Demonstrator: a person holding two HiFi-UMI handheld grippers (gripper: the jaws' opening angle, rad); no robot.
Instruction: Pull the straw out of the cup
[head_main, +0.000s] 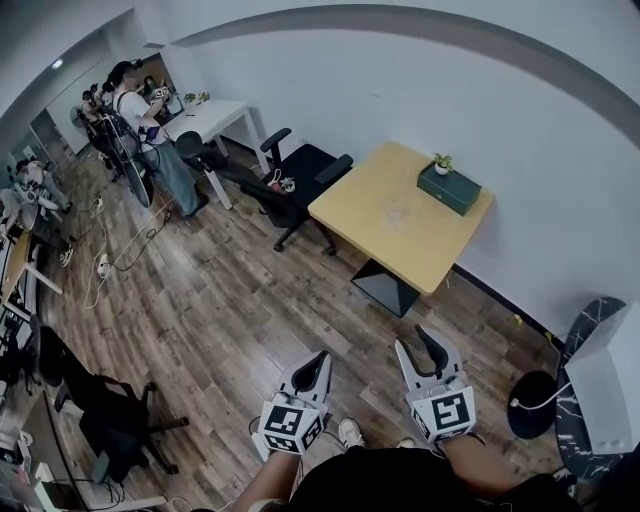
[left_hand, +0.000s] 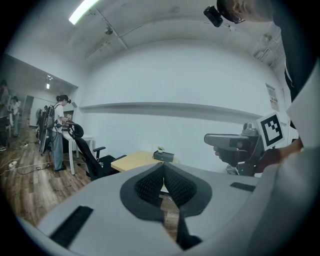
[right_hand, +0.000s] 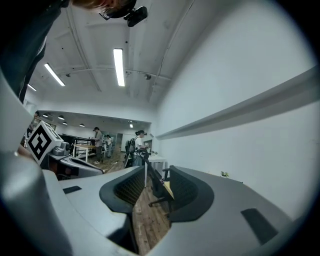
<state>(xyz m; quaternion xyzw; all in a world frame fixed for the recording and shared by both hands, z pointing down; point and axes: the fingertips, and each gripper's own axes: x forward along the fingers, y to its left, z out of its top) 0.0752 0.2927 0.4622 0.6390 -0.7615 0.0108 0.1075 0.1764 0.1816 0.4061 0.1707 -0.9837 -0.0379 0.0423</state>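
A yellow wooden table (head_main: 385, 235) stands against the white wall, well ahead of both grippers. On it are a green box with a small plant (head_main: 449, 187) and a faint clear thing (head_main: 396, 213) that may be the cup; no straw can be made out. My left gripper (head_main: 321, 357) hangs over the wooden floor with its jaws together and nothing in them. My right gripper (head_main: 411, 338) is beside it, jaws apart and empty. In the left gripper view the pads (left_hand: 150, 182) meet at the tips, with the table (left_hand: 132, 161) beyond. In the right gripper view the floor shows between the right gripper's (right_hand: 157, 167) pads.
Two black office chairs (head_main: 300, 180) stand left of the table, with a white desk (head_main: 215, 118) and a person (head_main: 150, 135) further back. Another black chair (head_main: 110, 410) is at lower left. Cables lie on the floor. A round black base (head_main: 530, 405) and a white cabinet (head_main: 605, 385) are at the right.
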